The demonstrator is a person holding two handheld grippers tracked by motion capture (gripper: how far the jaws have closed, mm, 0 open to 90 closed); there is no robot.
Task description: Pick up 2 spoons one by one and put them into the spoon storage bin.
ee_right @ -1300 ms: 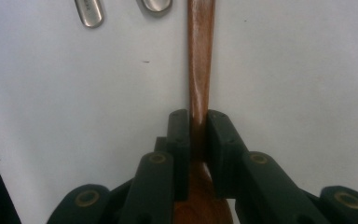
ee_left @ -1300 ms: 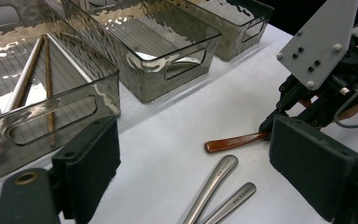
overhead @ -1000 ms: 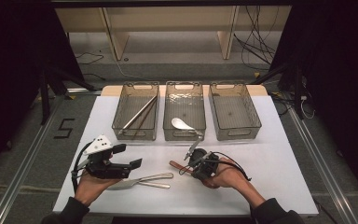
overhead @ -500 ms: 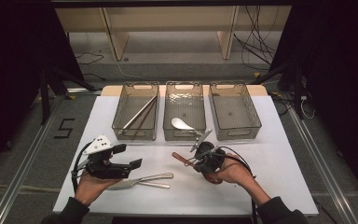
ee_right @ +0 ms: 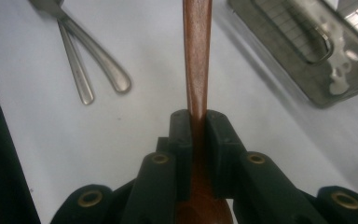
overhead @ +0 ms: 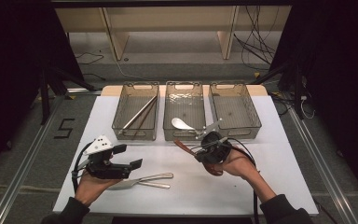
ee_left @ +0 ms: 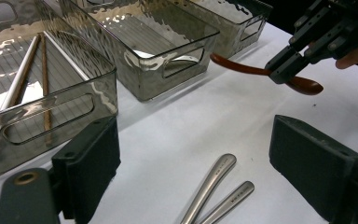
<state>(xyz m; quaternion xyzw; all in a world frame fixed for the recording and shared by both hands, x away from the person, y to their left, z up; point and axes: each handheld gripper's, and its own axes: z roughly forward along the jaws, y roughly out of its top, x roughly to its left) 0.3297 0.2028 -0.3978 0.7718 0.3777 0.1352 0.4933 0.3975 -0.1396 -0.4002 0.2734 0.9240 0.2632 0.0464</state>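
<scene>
The right gripper (overhead: 200, 148) is clamped on the wooden spoon (ee_left: 242, 68) and has lifted it off the white table (overhead: 279, 177) since a second ago, carrying it from the near middle toward the front of the middle bin (overhead: 184, 134), where a white spoon (overhead: 181, 123) already lies. That looks like sorting, so the wooden one probably drops there next. The left gripper (overhead: 131, 164) hangs released over the two metal utensils (overhead: 151, 179) near the front edge.
</scene>
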